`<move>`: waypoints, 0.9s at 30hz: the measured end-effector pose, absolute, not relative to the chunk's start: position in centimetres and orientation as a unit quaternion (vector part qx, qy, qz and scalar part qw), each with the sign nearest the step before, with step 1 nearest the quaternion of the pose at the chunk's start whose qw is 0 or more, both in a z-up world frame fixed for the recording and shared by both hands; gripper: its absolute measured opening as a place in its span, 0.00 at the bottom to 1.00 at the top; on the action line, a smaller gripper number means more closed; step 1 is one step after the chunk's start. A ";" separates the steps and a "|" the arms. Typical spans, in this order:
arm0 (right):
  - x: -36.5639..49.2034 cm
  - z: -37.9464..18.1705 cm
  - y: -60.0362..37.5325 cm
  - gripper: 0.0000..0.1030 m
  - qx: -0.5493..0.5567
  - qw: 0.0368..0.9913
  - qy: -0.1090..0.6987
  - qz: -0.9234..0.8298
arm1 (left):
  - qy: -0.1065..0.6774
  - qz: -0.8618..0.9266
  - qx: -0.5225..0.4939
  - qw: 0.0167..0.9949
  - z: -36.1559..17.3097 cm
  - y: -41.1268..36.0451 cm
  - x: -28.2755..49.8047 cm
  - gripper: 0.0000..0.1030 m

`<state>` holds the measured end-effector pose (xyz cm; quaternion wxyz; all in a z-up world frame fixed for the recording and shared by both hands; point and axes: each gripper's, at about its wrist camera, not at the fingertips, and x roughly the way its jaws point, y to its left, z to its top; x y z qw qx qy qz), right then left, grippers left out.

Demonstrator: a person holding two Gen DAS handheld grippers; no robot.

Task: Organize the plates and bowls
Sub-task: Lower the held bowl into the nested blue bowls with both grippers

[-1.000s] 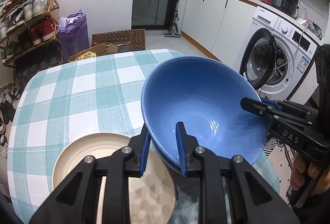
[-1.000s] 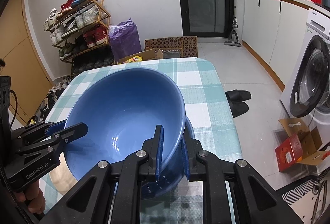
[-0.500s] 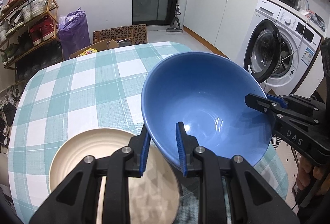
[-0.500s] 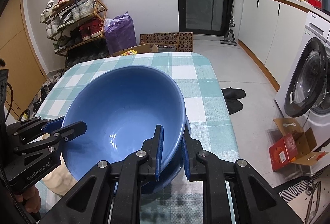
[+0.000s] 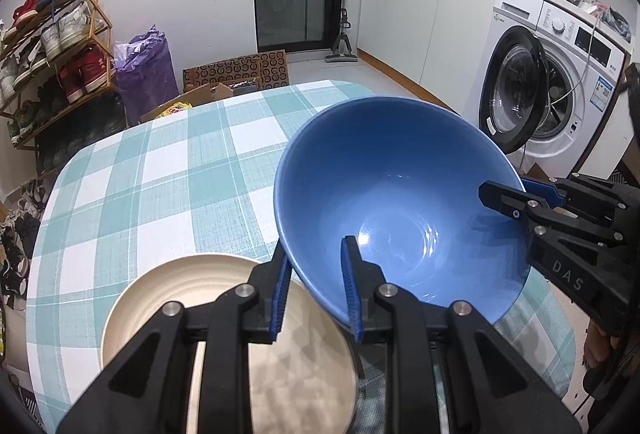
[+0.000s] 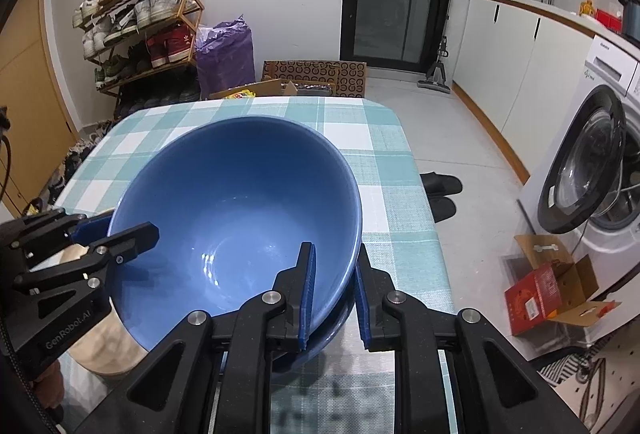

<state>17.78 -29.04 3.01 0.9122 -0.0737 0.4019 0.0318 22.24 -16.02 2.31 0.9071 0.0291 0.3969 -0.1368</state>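
The left gripper [image 5: 316, 288] is seen clamped on the near rim of the bowl [image 5: 396, 202], one blue pad inside the wall and one outside, the fingers parted only by the wall's thickness. The right gripper [image 6: 332, 290] is closed in the same manner on the opposite rim of the bowl [image 6: 236, 218] — inner pad against the inside surface, outer pad against the outside. The bowl is thus held from two sides and is tilted, its opening turned toward the cameras.

In the right wrist view a second blue rim is noted directly beneath the bowl, at the right gripper's tips; whether the two touch cannot be told. A cream plate [image 5: 188, 294] is observed on the table [image 5: 160, 174], just beside the bowl and partly under the left gripper's fingers. The table is covered by a teal-and-white check cloth.

Farther off — a shoe rack [image 6: 140, 22], a purple bag [image 6: 226, 54] and a washer [image 5: 560, 90] are recorded.
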 end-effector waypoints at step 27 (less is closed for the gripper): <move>17.4 2.8 -29.8 0.31 -0.057 0.911 0.406 0.049 | 0.408 -0.142 0.032 0.901 1.5 -16.0 22.2 0.31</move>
